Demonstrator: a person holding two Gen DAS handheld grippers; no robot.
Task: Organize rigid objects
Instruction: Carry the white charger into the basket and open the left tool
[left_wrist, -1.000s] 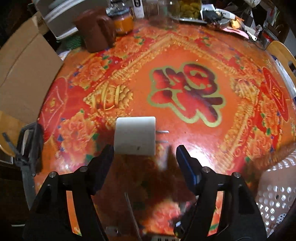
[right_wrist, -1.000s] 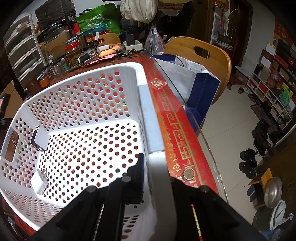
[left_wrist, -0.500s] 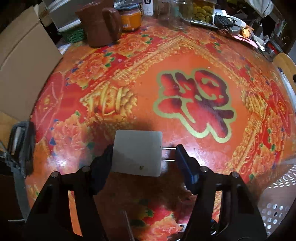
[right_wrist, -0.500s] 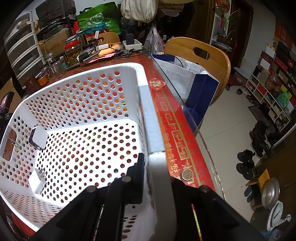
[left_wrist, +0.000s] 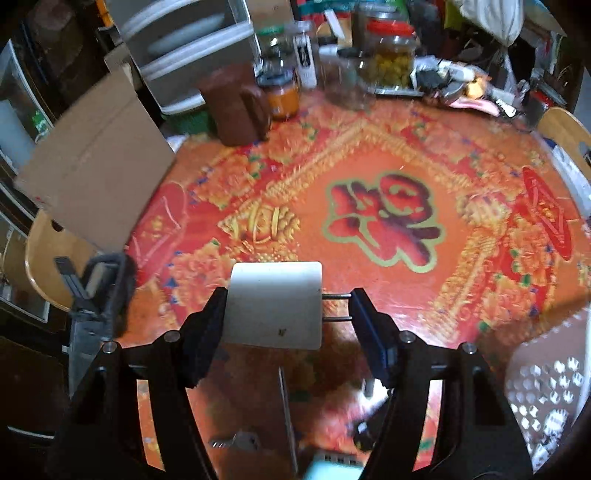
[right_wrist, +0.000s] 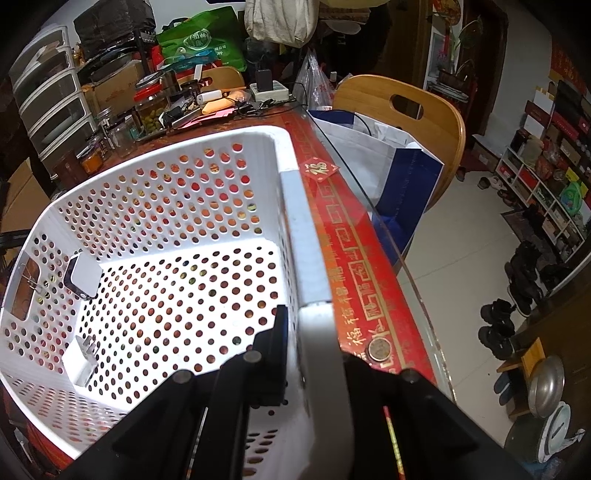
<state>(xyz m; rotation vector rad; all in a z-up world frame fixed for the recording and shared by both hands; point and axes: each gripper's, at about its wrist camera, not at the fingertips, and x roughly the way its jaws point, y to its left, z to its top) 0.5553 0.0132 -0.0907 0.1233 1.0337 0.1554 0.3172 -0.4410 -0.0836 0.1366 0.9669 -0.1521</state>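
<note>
Left gripper (left_wrist: 286, 314) partly open, clamped on white plug adapter (left_wrist: 274, 304): left pad against its body, right pad against prong tips. Adapter held above red patterned tablecloth (left_wrist: 388, 177), near edge of table. Right gripper (right_wrist: 314, 332) closed tight on near right rim of white perforated basket (right_wrist: 295, 229). Inside basket, at left: two white chargers (right_wrist: 82, 276), one near, one farther.

Right claw (right_wrist: 314, 354) clamps the white basket (right_wrist: 303, 236) rim; two chargers (right_wrist: 83, 275) inside.
</note>
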